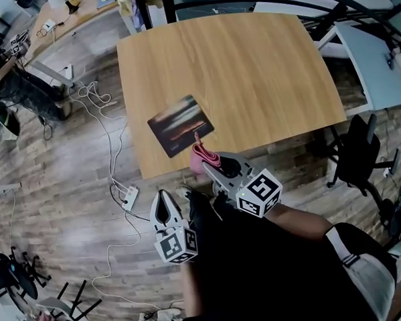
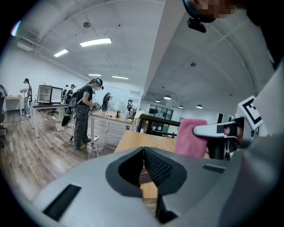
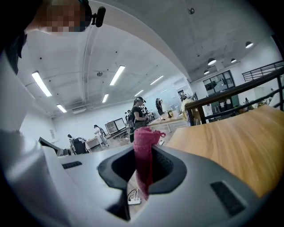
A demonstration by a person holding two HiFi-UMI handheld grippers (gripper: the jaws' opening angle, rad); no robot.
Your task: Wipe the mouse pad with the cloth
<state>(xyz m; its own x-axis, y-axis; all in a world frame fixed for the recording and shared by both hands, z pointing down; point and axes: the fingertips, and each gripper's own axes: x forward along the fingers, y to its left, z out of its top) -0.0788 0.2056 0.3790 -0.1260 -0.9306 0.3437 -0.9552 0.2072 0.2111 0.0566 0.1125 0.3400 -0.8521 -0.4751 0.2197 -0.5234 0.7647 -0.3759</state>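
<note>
A dark mouse pad (image 1: 180, 124) with a sunset picture lies near the front left corner of the wooden table (image 1: 249, 73). My right gripper (image 1: 211, 162) is shut on a folded pink cloth (image 1: 201, 156), held just off the table's front edge, below the pad. In the right gripper view the cloth (image 3: 143, 153) hangs upright between the jaws of that gripper (image 3: 143, 155). My left gripper (image 1: 163, 194) hovers lower left over the floor, away from the table. Its jaws (image 2: 143, 155) meet with nothing between them. The cloth (image 2: 190, 135) shows to its right.
A power strip (image 1: 129, 197) and cables lie on the wood floor left of the table. A black office chair (image 1: 358, 156) stands at the right, with a grey desk (image 1: 376, 63) behind it. A person (image 2: 83, 116) stands by another desk in the distance.
</note>
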